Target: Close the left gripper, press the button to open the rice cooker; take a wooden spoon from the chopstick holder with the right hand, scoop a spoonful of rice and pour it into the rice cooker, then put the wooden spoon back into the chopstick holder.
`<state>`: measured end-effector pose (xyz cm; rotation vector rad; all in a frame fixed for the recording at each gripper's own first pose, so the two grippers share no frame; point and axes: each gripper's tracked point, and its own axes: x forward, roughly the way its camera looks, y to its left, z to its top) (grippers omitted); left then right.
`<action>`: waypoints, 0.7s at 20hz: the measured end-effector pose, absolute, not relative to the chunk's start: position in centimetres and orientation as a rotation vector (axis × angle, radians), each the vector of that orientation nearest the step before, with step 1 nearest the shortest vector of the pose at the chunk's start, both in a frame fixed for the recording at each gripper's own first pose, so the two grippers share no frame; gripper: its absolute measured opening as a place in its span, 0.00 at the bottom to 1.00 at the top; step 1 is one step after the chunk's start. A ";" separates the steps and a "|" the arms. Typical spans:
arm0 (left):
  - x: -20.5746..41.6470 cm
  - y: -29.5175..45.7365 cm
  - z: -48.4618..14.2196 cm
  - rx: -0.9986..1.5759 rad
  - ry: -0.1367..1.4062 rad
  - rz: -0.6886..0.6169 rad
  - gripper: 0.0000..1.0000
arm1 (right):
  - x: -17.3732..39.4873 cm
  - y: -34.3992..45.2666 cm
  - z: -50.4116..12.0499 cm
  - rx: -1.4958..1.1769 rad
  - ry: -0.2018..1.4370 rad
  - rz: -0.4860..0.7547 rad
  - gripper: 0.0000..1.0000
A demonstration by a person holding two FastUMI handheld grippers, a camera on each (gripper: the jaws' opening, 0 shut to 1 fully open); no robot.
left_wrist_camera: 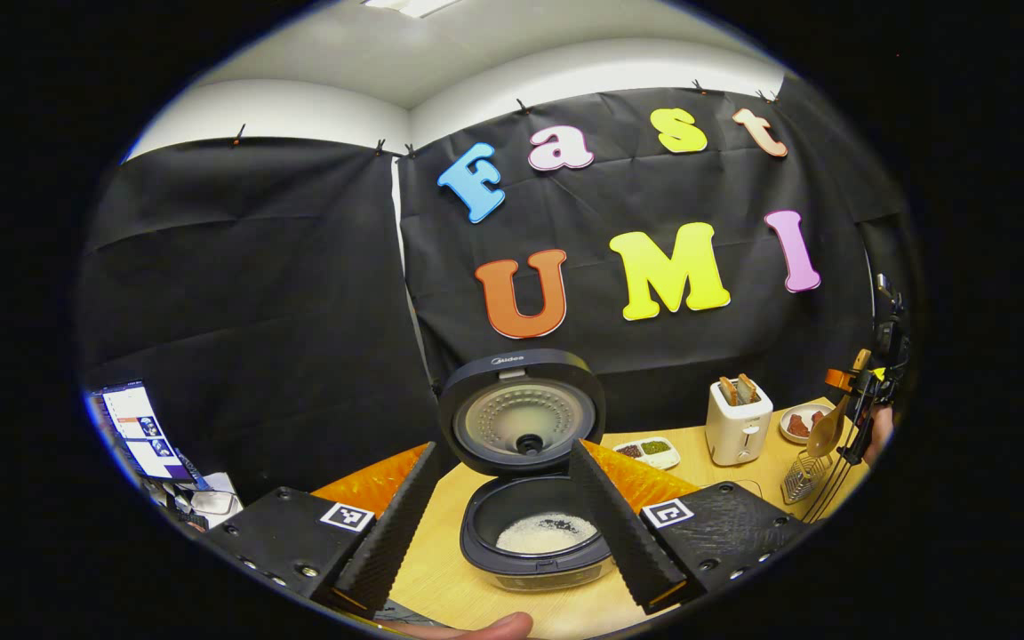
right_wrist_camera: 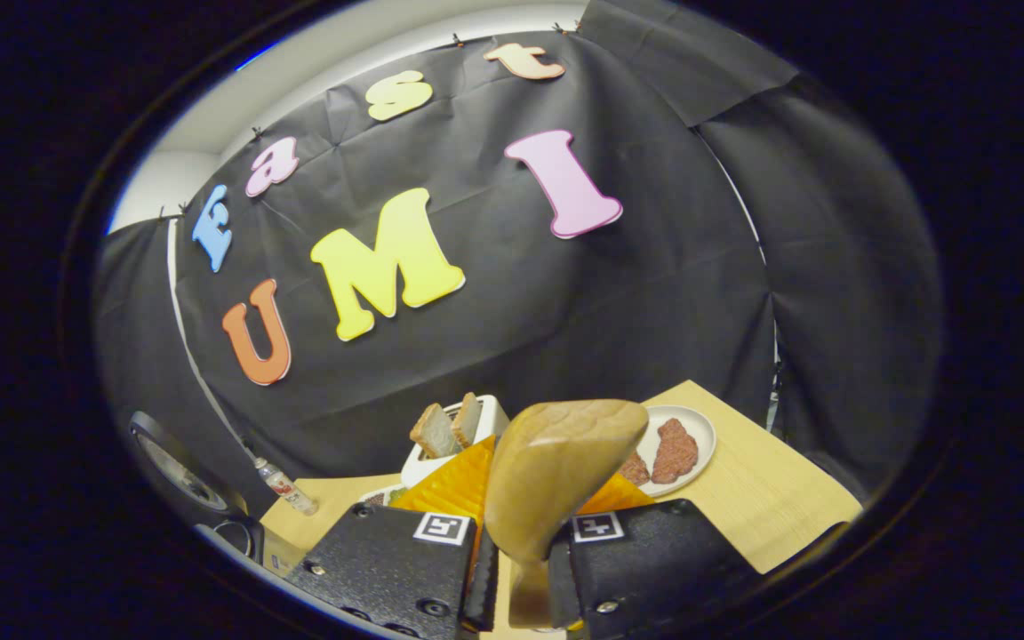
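Note:
The rice cooker (left_wrist_camera: pixel 521 533) stands with its lid (left_wrist_camera: pixel 521 413) raised, and white rice lies in the inner pot (left_wrist_camera: pixel 543 532). My left gripper (left_wrist_camera: pixel 508 524) is open, its two fingers spread on either side of the pot and touching nothing. At the far right, my right gripper (left_wrist_camera: pixel 868 391) holds the wooden spoon (left_wrist_camera: pixel 828 431) just above the wire chopstick holder (left_wrist_camera: pixel 801 476). In the right gripper view, my right gripper (right_wrist_camera: pixel 521 569) is shut on the spoon's handle, with the spoon's bowl (right_wrist_camera: pixel 556 471) sticking up in front of the camera. The bowl's back faces the camera, so any contents are hidden.
A white toaster (left_wrist_camera: pixel 739 422) (right_wrist_camera: pixel 450 436) with bread slices stands behind the holder. Beside it sits a plate of meat (left_wrist_camera: pixel 801 422) (right_wrist_camera: pixel 672 449), and a small dish (left_wrist_camera: pixel 650 452) lies near the cooker. A small bottle (right_wrist_camera: pixel 281 484) lies on the wooden table (right_wrist_camera: pixel 770 498). A screen (left_wrist_camera: pixel 134 431) stands at the left.

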<state>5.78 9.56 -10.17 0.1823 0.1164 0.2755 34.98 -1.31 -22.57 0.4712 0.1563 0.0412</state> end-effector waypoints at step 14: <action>6.0 9.3 -10.9 0.198 0.140 0.265 0.94 | 34.7 -0.5 -33.3 0.485 0.311 -0.013 0.23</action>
